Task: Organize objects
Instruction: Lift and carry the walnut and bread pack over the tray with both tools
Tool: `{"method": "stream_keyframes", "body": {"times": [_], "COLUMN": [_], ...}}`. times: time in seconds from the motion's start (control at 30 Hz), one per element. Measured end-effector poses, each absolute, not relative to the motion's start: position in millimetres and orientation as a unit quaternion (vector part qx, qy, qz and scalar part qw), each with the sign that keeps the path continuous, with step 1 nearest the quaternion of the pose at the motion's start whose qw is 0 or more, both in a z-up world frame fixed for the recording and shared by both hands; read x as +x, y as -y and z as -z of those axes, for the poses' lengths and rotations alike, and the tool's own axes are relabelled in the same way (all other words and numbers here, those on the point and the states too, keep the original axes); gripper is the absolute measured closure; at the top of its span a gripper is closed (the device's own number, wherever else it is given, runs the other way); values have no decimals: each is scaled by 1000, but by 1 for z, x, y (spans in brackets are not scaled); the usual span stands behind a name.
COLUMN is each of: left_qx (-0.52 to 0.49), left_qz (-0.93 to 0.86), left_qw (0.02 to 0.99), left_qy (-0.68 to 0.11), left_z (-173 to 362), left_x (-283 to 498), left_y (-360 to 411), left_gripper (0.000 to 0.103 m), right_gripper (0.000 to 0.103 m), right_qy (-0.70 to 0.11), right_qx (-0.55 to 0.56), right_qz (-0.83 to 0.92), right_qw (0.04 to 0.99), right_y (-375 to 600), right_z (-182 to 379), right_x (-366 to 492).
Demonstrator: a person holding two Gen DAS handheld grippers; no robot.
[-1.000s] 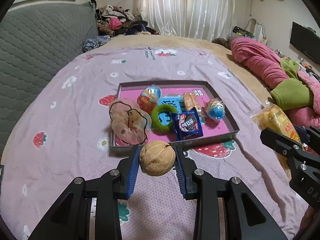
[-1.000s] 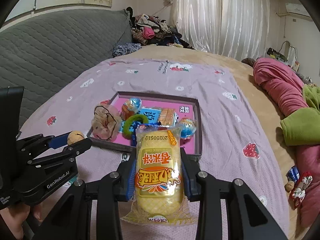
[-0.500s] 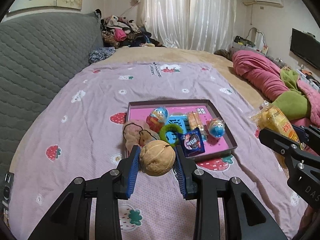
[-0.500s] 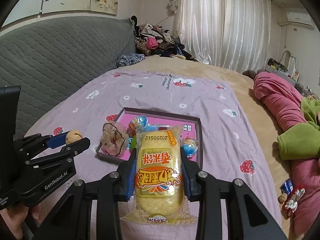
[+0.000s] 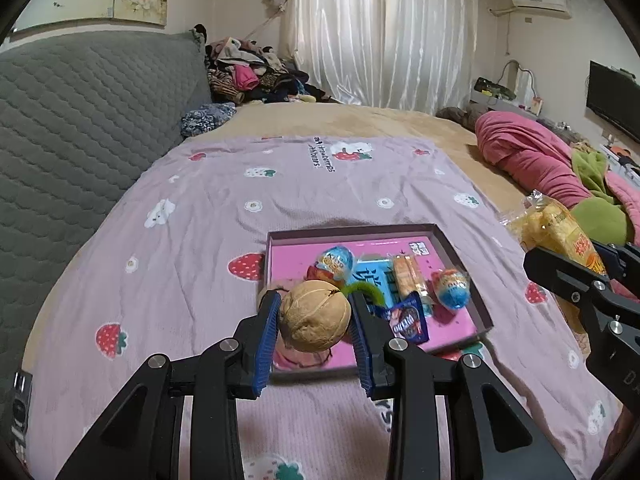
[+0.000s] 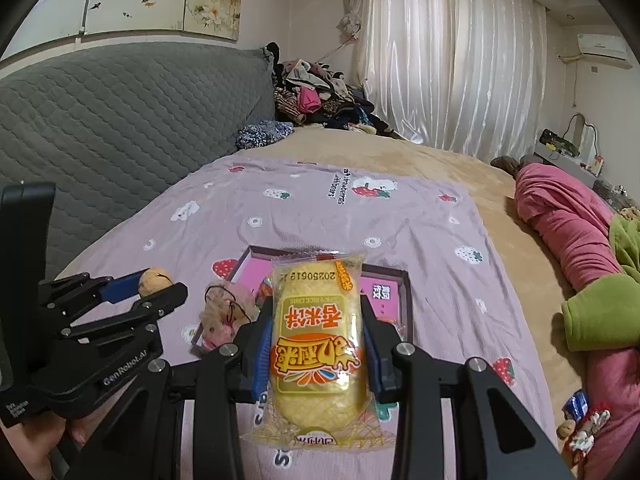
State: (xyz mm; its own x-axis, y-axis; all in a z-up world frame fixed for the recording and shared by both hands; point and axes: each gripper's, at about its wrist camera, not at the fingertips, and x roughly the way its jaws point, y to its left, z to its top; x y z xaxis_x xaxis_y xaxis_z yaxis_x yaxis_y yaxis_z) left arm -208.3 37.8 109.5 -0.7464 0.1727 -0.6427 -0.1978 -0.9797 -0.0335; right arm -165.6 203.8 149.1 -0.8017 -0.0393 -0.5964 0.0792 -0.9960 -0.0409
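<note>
- Now, nearest the left camera, the left gripper [image 5: 314, 322] clamps a walnut [image 5: 315, 316] between its blue pads, held above the sheet [image 5: 192, 240].
- In the right view, the right gripper [image 6: 316, 344] grips a yellow snack pack [image 6: 316, 344] at its middle, label upside down.
- Just beyond, at 12 o'clock from both, sits the tray [image 5: 460, 256], already crowded at its near end: plush [image 6: 224, 312], cookie pack [image 5: 408, 322], two foil eggs.
- Best aim, I judge, is the bare pink floor at the tray's far side; carry each item over the rim, lower it, then release, one hand at a time so the grippers do not collide.
</note>
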Motion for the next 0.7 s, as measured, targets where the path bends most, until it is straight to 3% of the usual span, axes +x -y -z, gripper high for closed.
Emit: {"method": "stream_keyframes", "body": {"times": [0.7], "left_qx": [-383], "left_qz": [-918], "left_qw": [101], "left_qy": [-18], "left_z": [-10], "left_x": [-290], "left_y": [-56], "left_gripper": [68], "right_gripper": [65], "right_qy": [-19], "right_qx": [359], "right_qz": [932], "right_qw": [41], "right_y": [-210], "right_z": [-57], "right_x": [-245]}}
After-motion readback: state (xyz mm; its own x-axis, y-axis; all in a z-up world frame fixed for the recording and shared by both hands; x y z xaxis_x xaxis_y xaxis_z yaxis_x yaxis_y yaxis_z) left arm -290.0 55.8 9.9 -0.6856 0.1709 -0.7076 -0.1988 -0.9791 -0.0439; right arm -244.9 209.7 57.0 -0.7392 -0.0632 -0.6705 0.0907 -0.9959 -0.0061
